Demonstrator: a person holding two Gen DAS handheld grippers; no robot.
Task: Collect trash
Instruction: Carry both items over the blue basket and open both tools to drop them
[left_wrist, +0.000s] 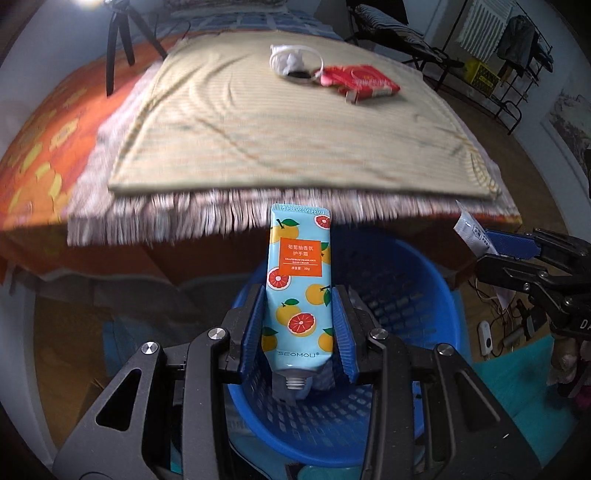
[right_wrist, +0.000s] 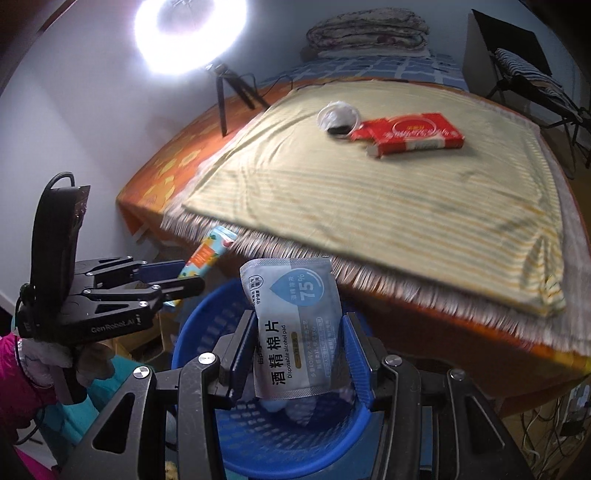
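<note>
My left gripper (left_wrist: 298, 328) is shut on a light-blue hand cream tube (left_wrist: 298, 280) with orange fruit print, held upright over the blue slotted trash basket (left_wrist: 424, 295). My right gripper (right_wrist: 298, 350) is shut on a grey alcohol pad packet (right_wrist: 295, 321), also over the basket (right_wrist: 207, 317). Each gripper shows in the other's view: the right one (left_wrist: 491, 243) with its packet (left_wrist: 469, 232), the left one (right_wrist: 173, 273) with the tube (right_wrist: 207, 258). A red packet (left_wrist: 360, 83) (right_wrist: 410, 134) and a white crumpled bag (left_wrist: 291, 61) (right_wrist: 338, 116) lie on the bed.
The bed has a striped yellow mat (left_wrist: 258, 122) over a fringed blanket (left_wrist: 166, 218) and orange sheet (left_wrist: 40, 155). A ring light on a tripod (right_wrist: 192, 33) stands at the bed's left. A folding chair (right_wrist: 532, 85) and clothes rack (left_wrist: 509, 55) stand at the right. Cables lie on the floor (left_wrist: 495, 314).
</note>
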